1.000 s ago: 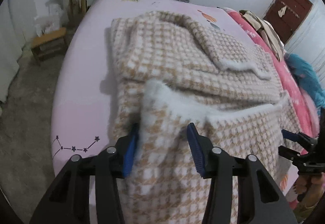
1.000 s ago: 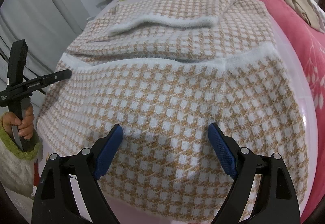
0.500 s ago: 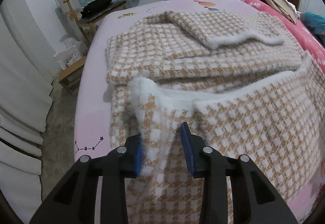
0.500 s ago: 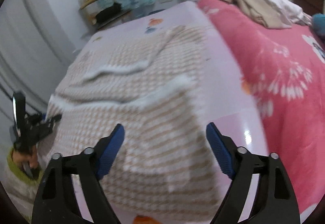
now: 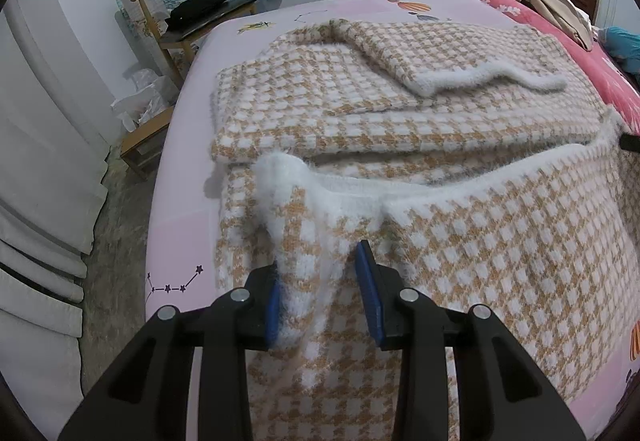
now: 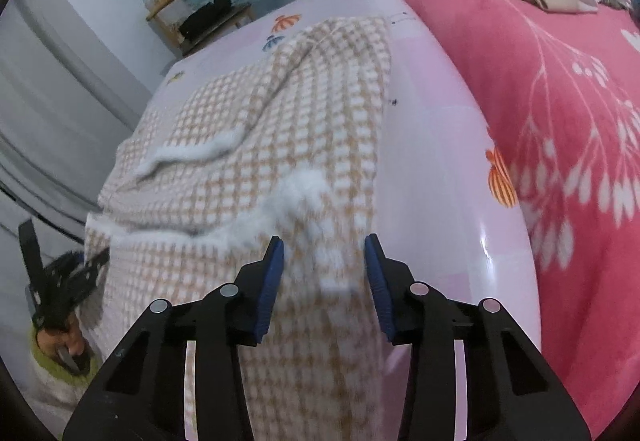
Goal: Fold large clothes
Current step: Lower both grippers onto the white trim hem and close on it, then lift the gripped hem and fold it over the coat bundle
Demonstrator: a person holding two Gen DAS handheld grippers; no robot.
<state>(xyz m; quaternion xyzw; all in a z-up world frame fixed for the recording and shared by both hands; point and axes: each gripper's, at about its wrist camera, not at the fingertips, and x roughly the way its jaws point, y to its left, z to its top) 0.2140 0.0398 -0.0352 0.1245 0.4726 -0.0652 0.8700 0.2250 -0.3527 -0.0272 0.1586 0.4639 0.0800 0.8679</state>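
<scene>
checked brown and white sweater (image 5: pixel 400 113) on pink bed (image 5: pixel 180 201), left gripper (image 5: pixel 320 293) pinching its fluffy white corner, right gripper (image 6: pixel 324 273) closing around the other corner, not squeezing yet

Dim indoor light, fisheye-bent edges, right wrist view motion-blurred

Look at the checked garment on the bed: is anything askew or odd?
Yes. On the checked garment, the folded sleeve's white cuff lies slanted and wavy, not straight. The white hem is bunched where the left gripper holds it. The right gripper has jaws closing around the other hem corner.
</scene>
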